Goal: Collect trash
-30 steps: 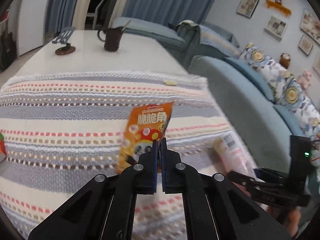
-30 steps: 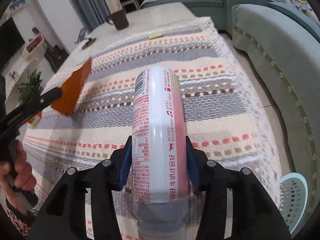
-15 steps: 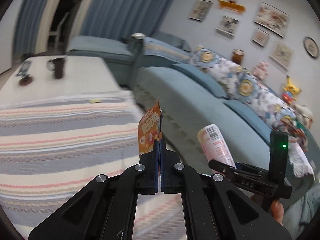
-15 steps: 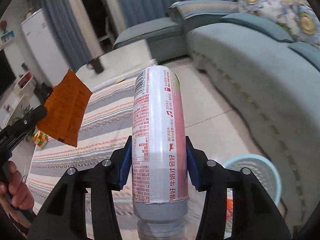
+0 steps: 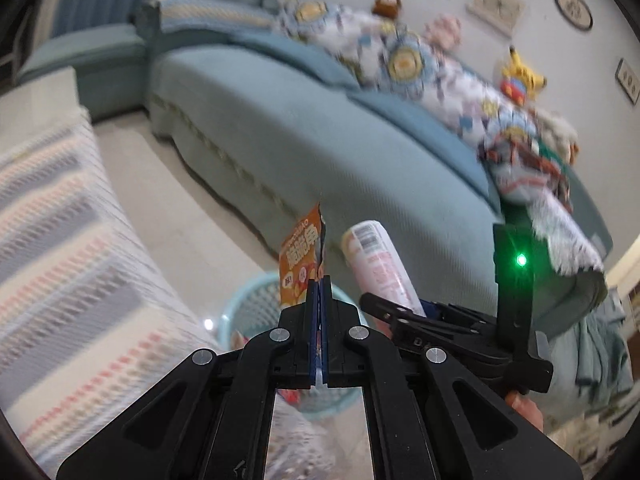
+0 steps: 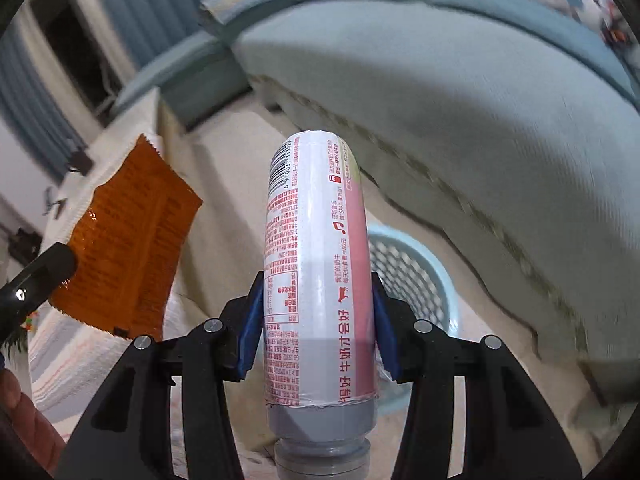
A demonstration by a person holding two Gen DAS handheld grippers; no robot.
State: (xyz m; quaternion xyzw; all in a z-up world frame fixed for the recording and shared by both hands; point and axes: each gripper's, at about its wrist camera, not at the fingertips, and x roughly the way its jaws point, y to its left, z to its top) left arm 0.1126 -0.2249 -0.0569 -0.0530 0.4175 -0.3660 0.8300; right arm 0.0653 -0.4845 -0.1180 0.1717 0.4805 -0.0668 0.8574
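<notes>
The left gripper [image 5: 319, 284] had its jaws squeezed tight together on the bottom edge of an orange snack bag [image 5: 303, 264]. The bag stuck up from the tips, w/ the blue basket [image 5: 256, 304] on the floor right behind & below it. The right gripper [image 6: 318, 320] was clamped on a pink & white bottle [image 6: 316, 264], one blue pad on each side. The bottle's cap end pointed back at the camera; its other end pointed far away. In the right wrist view the basket [image 6: 424, 280] sat on the floor just right of the bottle, near the blue sofa [image 6: 460, 92]. The striped rug [image 5: 60, 240] lay to the left. The picture was blurry.
</notes>
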